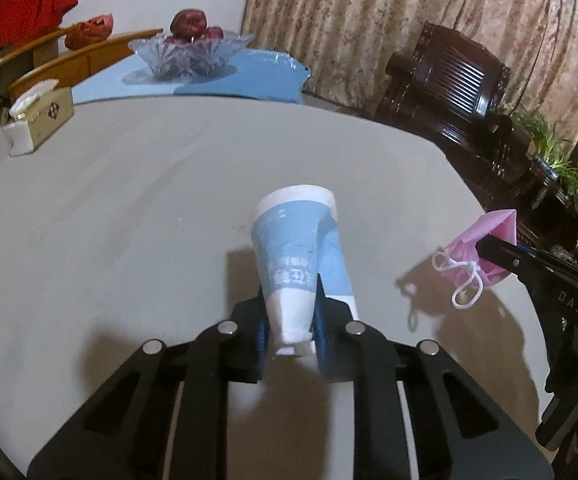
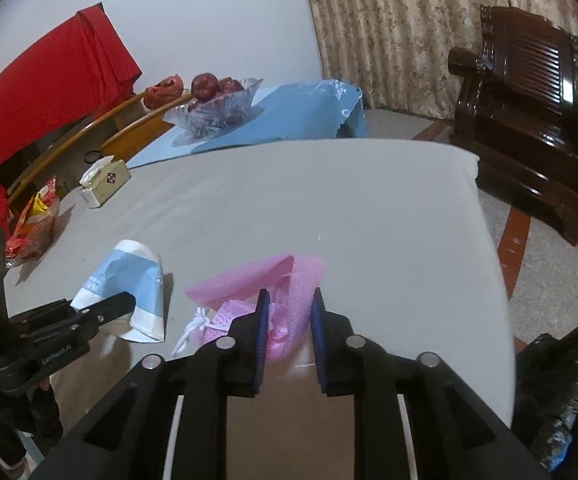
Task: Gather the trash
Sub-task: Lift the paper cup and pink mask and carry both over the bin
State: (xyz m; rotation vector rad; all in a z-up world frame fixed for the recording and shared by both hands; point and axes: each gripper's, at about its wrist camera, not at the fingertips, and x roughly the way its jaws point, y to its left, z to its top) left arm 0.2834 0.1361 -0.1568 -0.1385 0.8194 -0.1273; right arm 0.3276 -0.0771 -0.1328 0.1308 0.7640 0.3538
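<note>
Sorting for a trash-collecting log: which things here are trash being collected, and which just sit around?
Trash: crushed paper cup in left gripper; pink face mask in right gripper.
Bystanders: fruit bowl, tissue box, blue cloth.

Lighting: indoor, moderate, slightly warm; source overhead and somewhat ahead, shadows falling toward the camera. Shadows: soft-edged, dark patches on the grey table (image 1: 129,208) under the paper cup (image 1: 297,256) and beside the pink mask (image 1: 485,248). Glare: small highlights on the glass bowl (image 1: 191,50) and the dark wooden chair (image 2: 529,92). Distortion: strong fisheye bending, black vignette at corners. Focus: centre fair, edges soft; mild blur and colour noise throughout both views
</note>
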